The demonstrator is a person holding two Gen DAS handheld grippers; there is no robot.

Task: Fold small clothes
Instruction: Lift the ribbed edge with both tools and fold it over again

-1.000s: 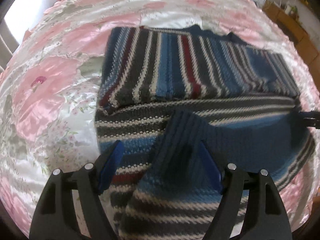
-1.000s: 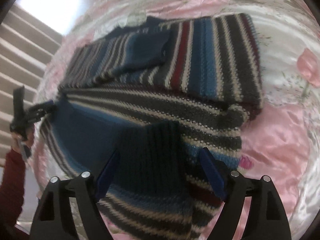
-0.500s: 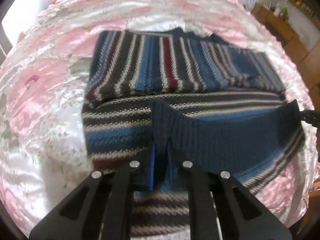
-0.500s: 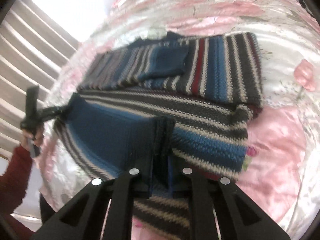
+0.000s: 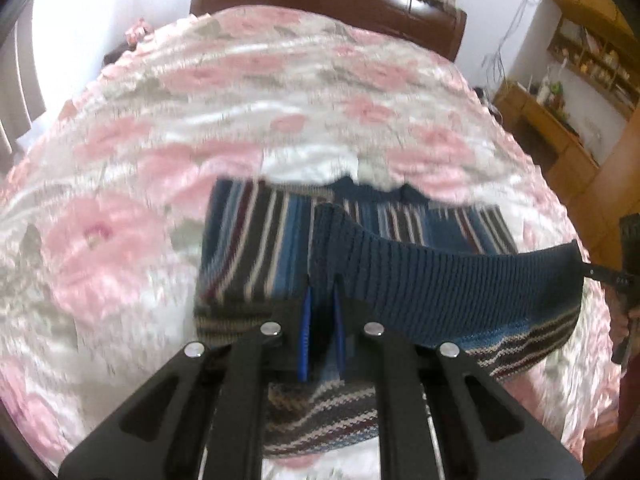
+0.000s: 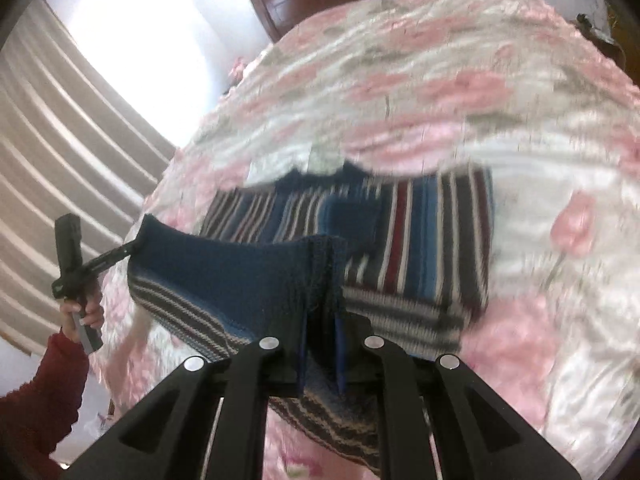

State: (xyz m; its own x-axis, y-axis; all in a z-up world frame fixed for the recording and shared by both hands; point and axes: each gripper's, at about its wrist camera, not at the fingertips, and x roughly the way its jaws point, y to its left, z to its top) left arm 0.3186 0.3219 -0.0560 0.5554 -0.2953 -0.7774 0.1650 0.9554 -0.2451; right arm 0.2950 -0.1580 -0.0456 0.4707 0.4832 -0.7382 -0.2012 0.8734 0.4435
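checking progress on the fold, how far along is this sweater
Done: the striped knit sweater lies on the pink floral bedspread with its sleeves folded in across the body. In hand: the left gripper and right gripper are each shut on the navy ribbed hem, lifted off the bed. Left: carrying the hem up to the collar and laying it flat.

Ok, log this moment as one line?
step: fold hem over | left gripper: shut on hem | right gripper: shut on hem | sweater: hem lifted, rest on bed
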